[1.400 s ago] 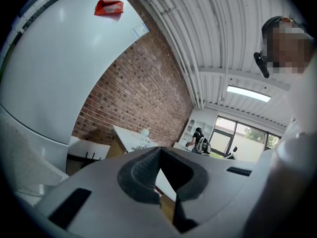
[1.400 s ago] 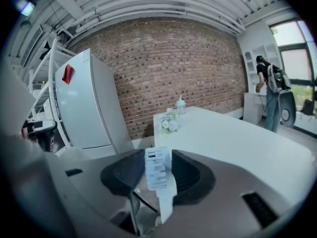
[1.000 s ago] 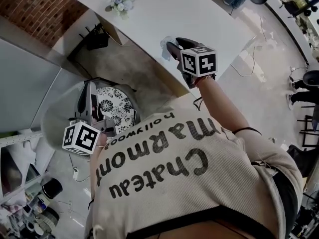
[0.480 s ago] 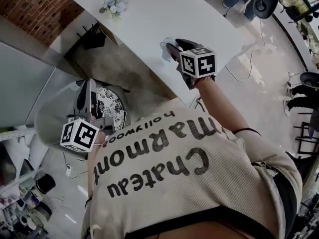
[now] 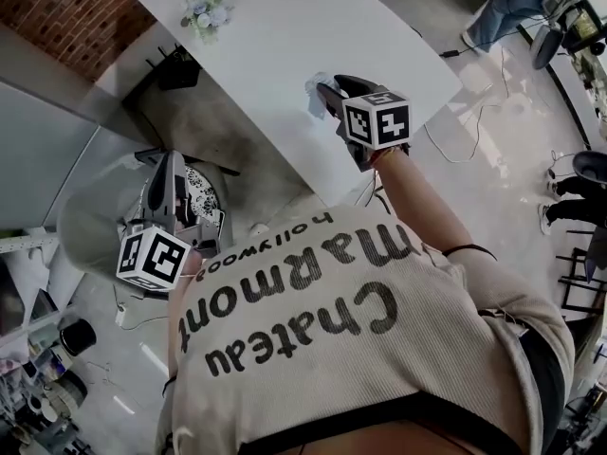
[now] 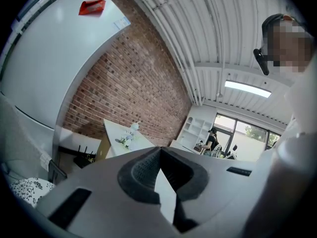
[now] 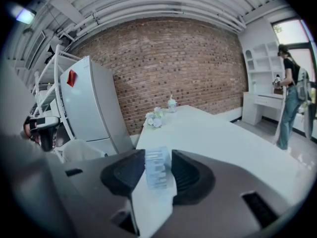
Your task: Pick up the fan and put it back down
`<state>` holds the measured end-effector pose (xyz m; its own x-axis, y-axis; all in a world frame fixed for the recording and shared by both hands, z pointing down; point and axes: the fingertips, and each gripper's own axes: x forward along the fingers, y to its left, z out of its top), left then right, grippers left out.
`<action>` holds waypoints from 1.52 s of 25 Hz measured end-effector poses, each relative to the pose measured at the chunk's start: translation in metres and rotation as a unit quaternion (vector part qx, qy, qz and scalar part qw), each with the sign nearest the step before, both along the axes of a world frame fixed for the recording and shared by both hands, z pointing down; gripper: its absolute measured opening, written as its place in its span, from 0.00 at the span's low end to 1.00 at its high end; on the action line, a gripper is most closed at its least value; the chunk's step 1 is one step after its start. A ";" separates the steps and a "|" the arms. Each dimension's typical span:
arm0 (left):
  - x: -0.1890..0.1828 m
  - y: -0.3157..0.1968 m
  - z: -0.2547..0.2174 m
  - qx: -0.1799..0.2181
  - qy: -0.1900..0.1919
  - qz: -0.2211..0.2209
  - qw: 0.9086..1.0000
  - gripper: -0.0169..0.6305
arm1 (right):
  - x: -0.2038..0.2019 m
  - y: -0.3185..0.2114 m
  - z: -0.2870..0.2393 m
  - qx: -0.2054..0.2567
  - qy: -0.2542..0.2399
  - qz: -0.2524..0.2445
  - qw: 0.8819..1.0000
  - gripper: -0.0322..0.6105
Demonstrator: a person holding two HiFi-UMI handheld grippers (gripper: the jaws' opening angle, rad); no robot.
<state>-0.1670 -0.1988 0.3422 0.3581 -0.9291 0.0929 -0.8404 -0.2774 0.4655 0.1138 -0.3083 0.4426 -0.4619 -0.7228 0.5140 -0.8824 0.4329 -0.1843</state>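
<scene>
Over the white tabletop [image 5: 285, 36], our right tongs [image 5: 325, 93] were clamped on their load, while our left tongs [image 6: 159, 151] were pressed together, empty, off to the side. The small pale fan [image 7: 157, 168] looked already lifted. Next, we judged, called for lowering it upright onto the tabletop, then releasing.

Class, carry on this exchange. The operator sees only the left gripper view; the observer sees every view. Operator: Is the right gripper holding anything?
Observer: Yes, the right gripper is shut on a fan.
Operator: Where is it?
Observer: Over the table; whether it touches, I cannot tell.
Operator: What does the fan look like?
Observer: Small, pale blue, slatted.
</scene>
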 end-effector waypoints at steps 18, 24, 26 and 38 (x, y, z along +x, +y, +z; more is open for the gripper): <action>0.039 0.062 0.006 0.004 -0.008 -0.080 0.997 0.03 | 0.061 0.040 0.015 -0.009 -0.001 -0.027 1.000 0.32; 0.059 0.090 0.014 -0.013 -0.010 -0.093 0.996 0.03 | 0.066 0.053 0.019 -0.009 -0.003 -0.047 0.999 0.32; 0.063 0.096 0.014 -0.010 -0.009 -0.097 0.995 0.03 | 0.066 0.057 0.019 -0.008 -0.003 -0.054 0.998 0.31; 0.076 0.120 0.018 -0.003 -0.013 -0.127 0.992 0.03 | 0.069 0.068 0.027 -0.005 -0.007 -0.085 0.996 0.32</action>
